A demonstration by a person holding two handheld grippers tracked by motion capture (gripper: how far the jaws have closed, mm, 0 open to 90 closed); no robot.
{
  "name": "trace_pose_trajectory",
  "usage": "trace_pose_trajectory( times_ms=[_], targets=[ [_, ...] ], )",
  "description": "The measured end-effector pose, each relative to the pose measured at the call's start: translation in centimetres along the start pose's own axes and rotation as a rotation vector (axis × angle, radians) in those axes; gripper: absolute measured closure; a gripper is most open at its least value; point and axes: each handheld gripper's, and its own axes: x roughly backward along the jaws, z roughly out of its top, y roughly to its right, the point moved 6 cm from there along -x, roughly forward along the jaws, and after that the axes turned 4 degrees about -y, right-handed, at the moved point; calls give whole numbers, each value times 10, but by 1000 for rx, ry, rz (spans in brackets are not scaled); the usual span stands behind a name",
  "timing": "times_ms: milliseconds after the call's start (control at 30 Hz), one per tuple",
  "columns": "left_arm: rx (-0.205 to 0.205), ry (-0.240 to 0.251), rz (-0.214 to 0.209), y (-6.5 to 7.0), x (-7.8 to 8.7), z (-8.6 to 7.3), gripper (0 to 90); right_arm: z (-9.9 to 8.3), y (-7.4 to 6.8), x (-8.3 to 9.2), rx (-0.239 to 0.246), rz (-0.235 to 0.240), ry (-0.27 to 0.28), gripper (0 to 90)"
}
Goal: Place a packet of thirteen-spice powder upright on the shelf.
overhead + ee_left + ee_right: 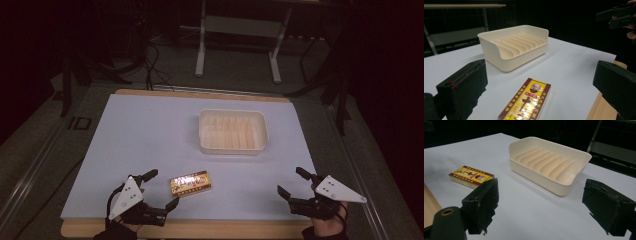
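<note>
Below, at the near table edge, the left gripper [161, 189] lies low with jaws spread wide and nothing between them, angled toward the yellow-and-red box [190, 183], which lies flat on the white sheet [150, 130] just beside its tips. Opposite, the right gripper [288, 182] rests likewise, jaws wide and bare, well apart from the box. Beyond stands a cream ribbed tray [233, 148]. Both hands are cut off by the frame; the box's print is too small to read.
</note>
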Motion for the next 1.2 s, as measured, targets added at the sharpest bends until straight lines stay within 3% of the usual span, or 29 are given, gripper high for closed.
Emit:
trace_pose_trajectory(
  times_ms=[67,133,300,333,433,533,700,800,967,1000,1200],
  targets=[
    [-5,-16,0,0,3,1,3,0,0,0,2,1,0,137],
    [6,6,-25,1,9,6,2,0,0,0,3,-2,0,137],
    [29,40,-28,-2,16,10,3,1,-1,1,9,4,13,137],
    [48,28,-38,-3,16,9,3,1,-1,1,9,9,12,137],
    [52,9,-52,-1,14,7,3,2,-2,1,10,13,14,137],
    [44,-15,-39,0,12,6,3,2,-2,1,8,12,13,137],
    [75,-45,-55,3,13,11,3,2,-1,1,4,20,20,136],
    [44,-60,-67,3,15,14,3,2,-1,1,5,17,21,136],
    [57,-88,-94,3,14,17,3,1,0,0,-9,16,17,135],
    [37,-117,-84,6,13,20,22,2,-1,0,-17,21,11,132],
    [17,-139,-49,7,12,24,25,1,-2,0,-38,36,-6,125]
  ],
)
